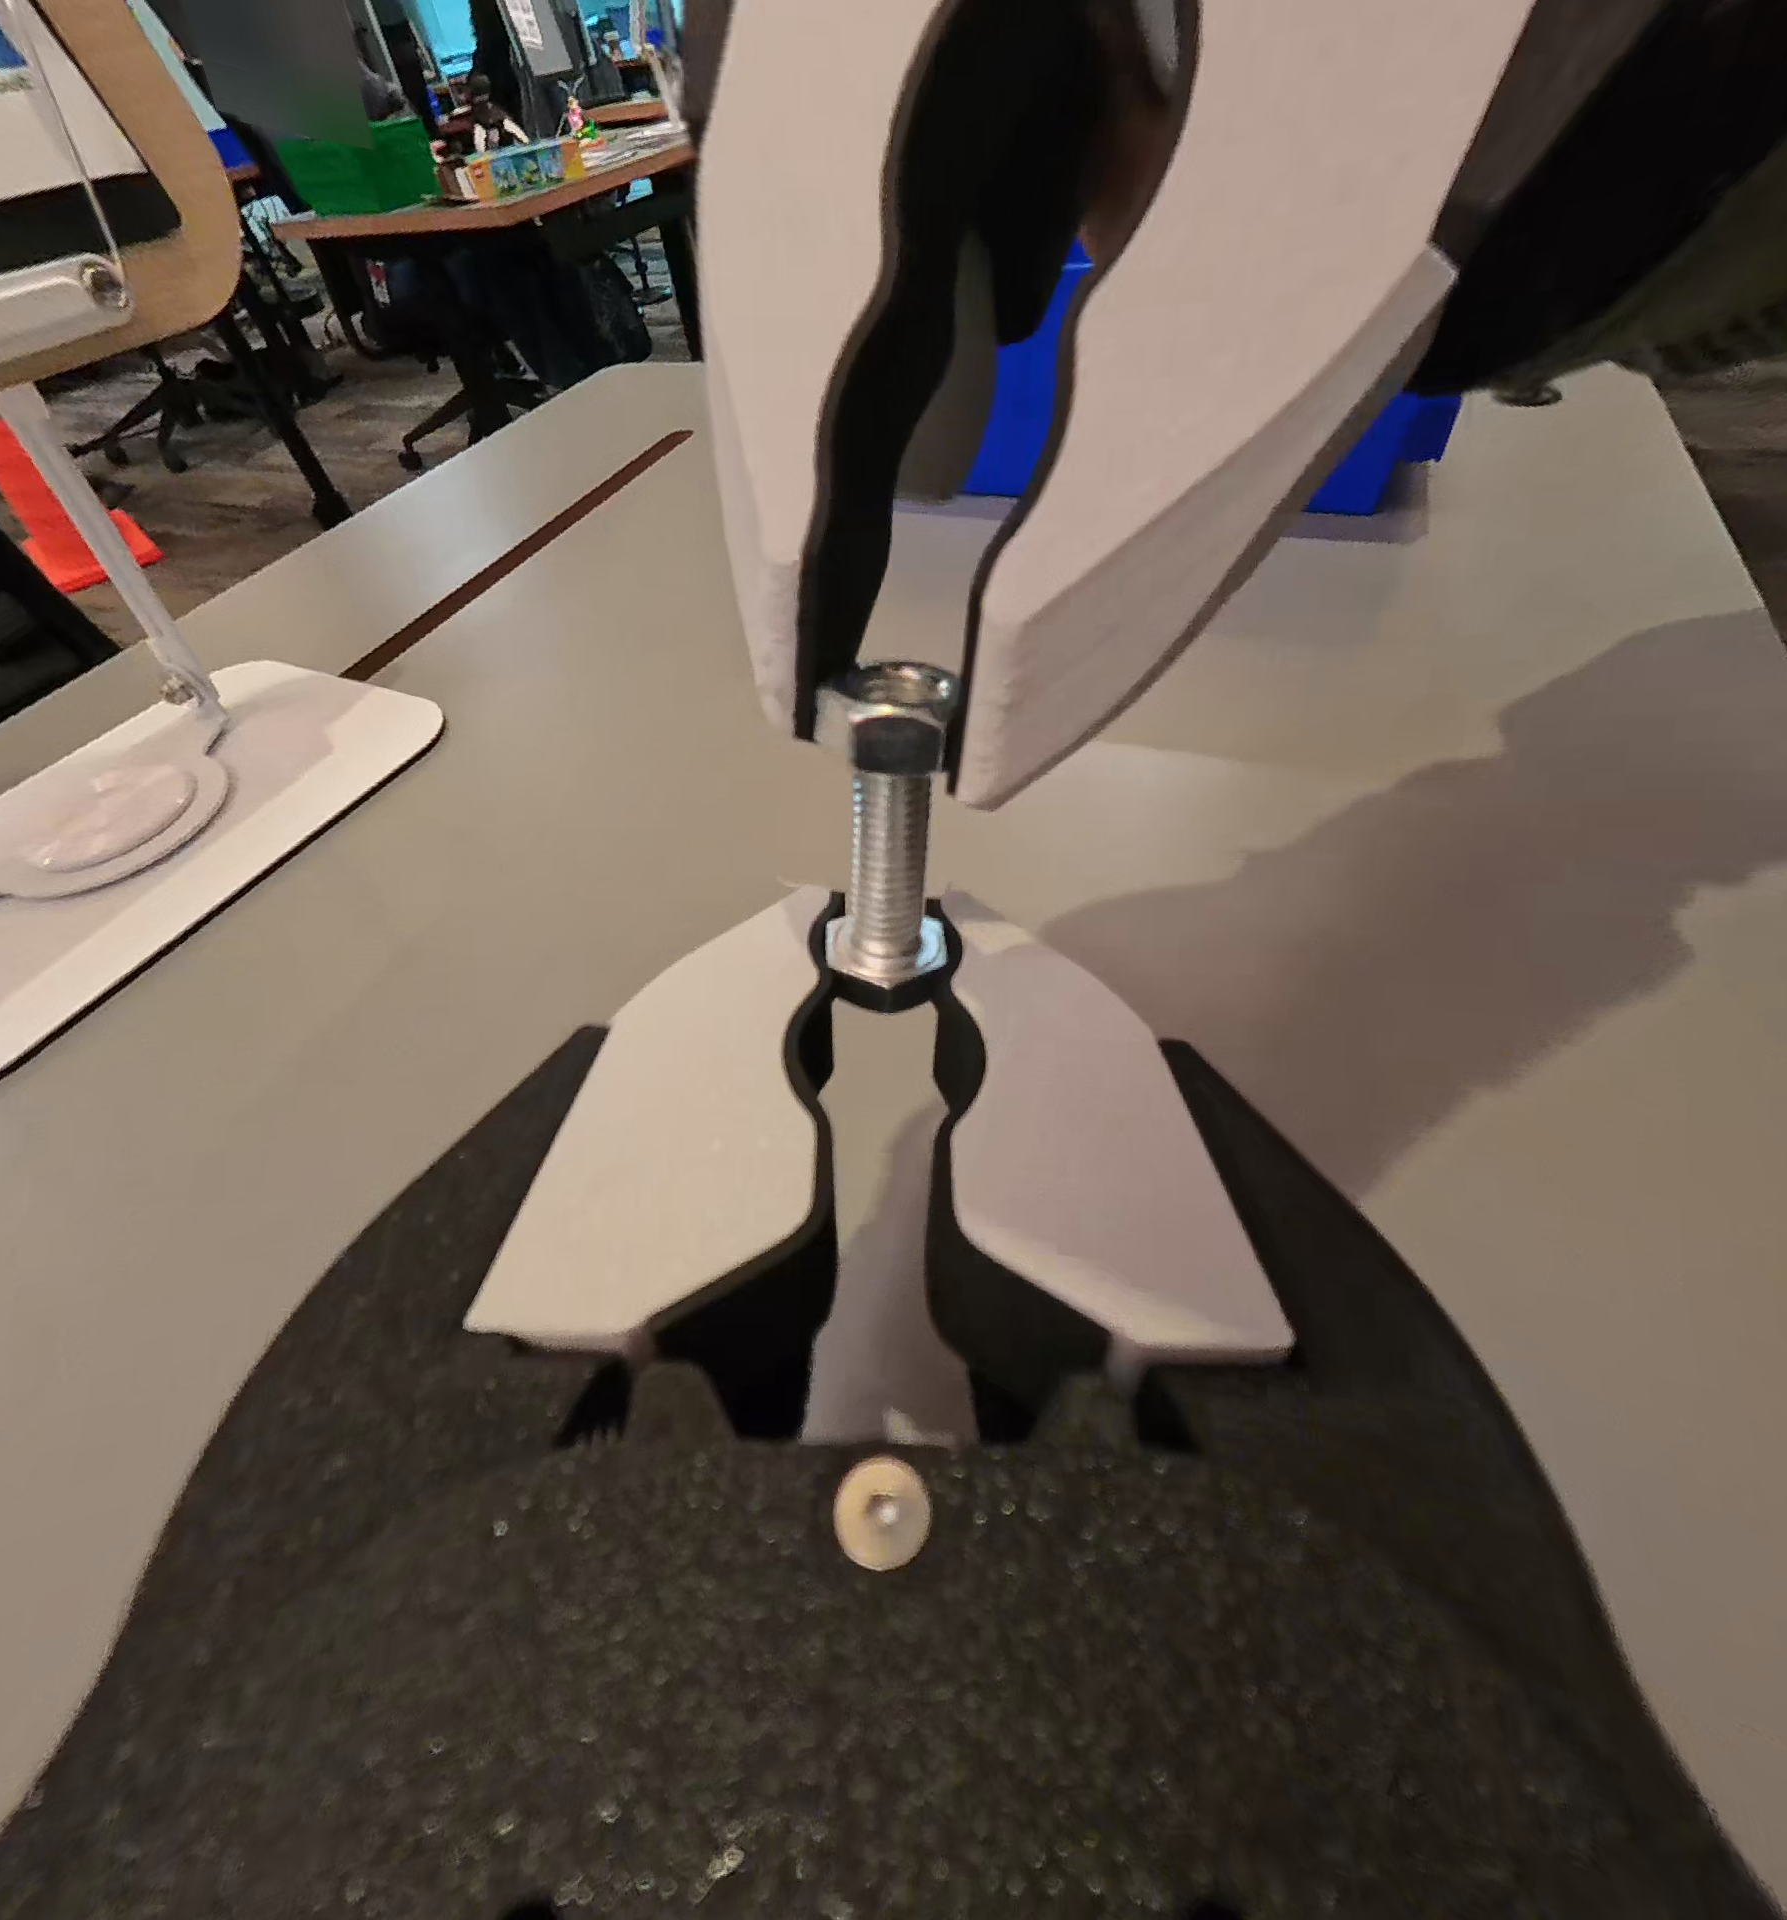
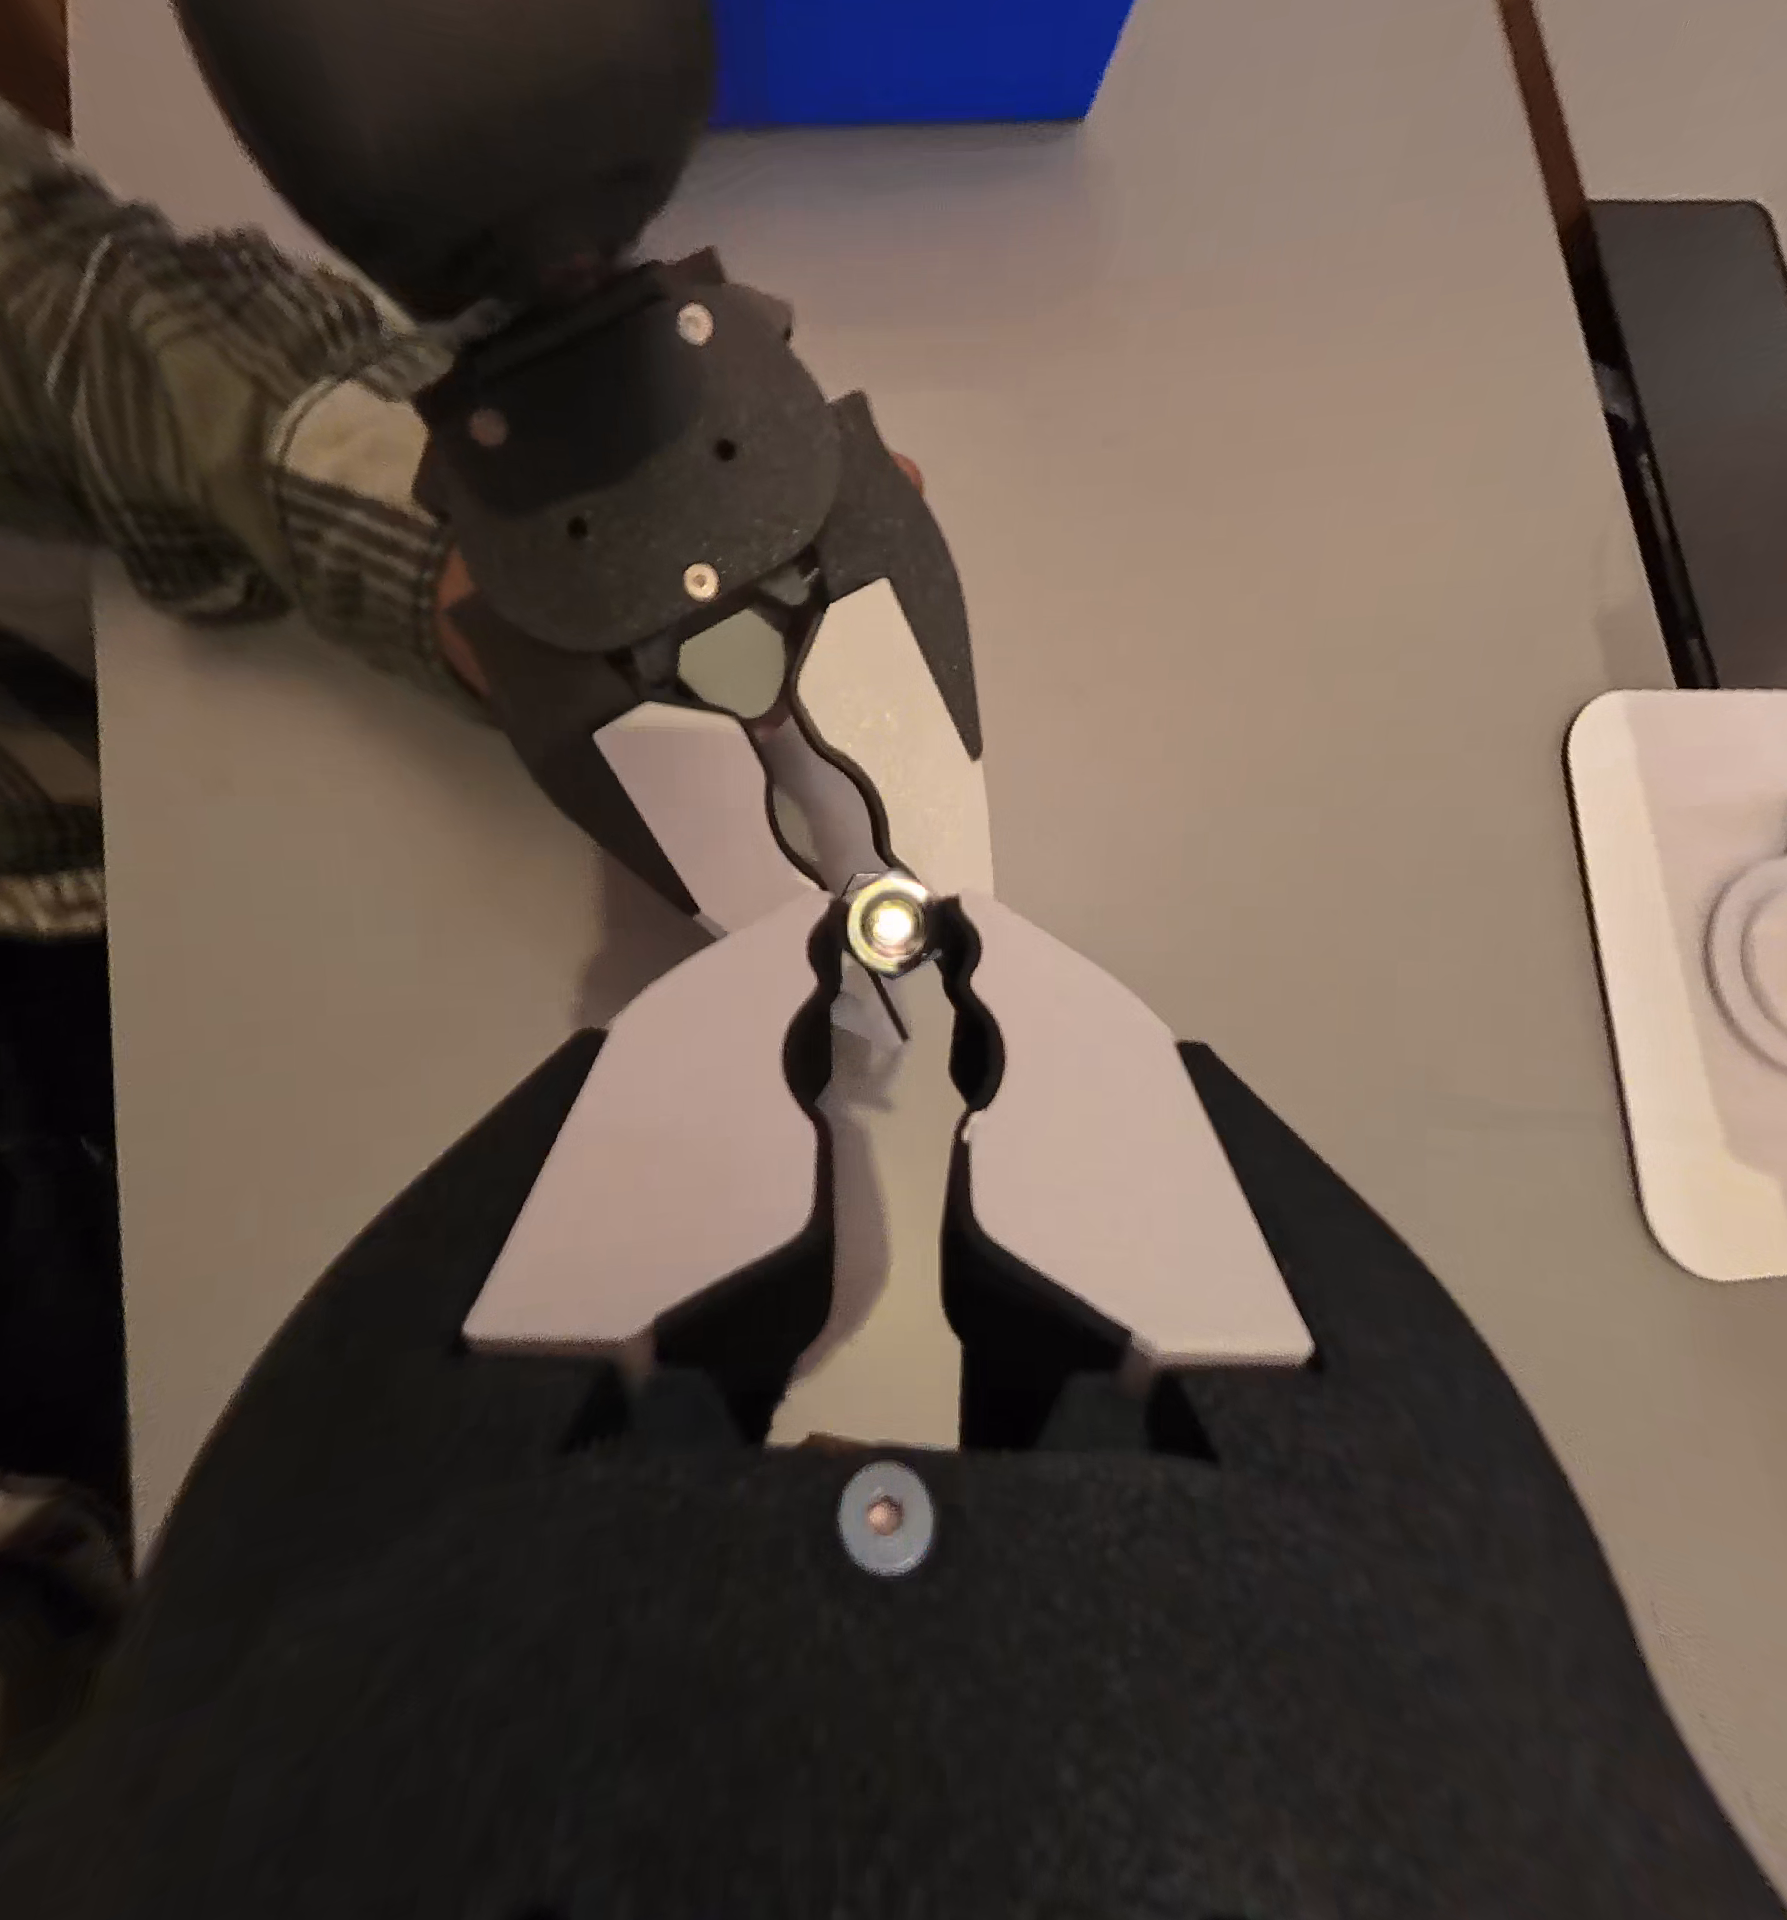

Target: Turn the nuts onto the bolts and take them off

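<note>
In the left wrist view, the left tool is clamping the hexagonal head of an upright bolt above the grey counter, while the right tool is reaching down, pinching the nut at the bolt's top.

In the right wrist view, the right tool is gripping the nut, seen end-on, and the left tool is coming in from the far left beneath it.

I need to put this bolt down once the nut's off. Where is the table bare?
Bare table runs right of both grippers, up to the blue bin. Also bare between the left gripper and the white stand base. Crowded around the bolt, where the right gripper meets it.
</note>
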`<state>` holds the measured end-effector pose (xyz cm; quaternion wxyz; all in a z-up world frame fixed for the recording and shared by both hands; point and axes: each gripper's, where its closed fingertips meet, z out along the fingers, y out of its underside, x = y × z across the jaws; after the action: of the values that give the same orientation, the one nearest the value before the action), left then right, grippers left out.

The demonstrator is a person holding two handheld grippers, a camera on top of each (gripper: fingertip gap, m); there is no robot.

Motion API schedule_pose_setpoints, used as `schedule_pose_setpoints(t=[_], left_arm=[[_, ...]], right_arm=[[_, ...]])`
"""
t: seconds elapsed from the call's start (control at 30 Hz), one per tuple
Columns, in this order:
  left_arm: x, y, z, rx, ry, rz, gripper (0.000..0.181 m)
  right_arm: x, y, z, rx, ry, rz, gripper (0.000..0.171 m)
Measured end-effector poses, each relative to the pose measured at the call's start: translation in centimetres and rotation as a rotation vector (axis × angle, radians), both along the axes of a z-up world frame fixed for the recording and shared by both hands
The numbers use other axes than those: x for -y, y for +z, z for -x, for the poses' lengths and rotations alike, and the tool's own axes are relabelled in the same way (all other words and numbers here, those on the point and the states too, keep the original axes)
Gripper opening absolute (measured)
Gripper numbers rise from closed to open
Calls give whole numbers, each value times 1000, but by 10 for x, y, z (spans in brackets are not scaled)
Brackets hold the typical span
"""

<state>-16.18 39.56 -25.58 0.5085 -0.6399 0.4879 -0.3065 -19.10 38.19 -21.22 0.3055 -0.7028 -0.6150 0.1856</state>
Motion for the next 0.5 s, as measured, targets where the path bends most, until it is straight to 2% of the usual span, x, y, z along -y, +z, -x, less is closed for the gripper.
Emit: schedule_pose_setpoints(t=[0.13,0.3,0.43,0.5], left_arm=[[-2,-2,1,-13,14,4,14],[3,-4,-3,-19,-23,16,14],[8,-5,-6,-19,-54,26,14],[11,-5,-8,-13,-82,38,14]], right_arm=[[-2,-1,0,-61,-76,31,17],[1,-8,-3,-31,-51,23,20],[1,-10,-10,29,11,-46,39],[4,-3,-13,65,109,-97,51]])
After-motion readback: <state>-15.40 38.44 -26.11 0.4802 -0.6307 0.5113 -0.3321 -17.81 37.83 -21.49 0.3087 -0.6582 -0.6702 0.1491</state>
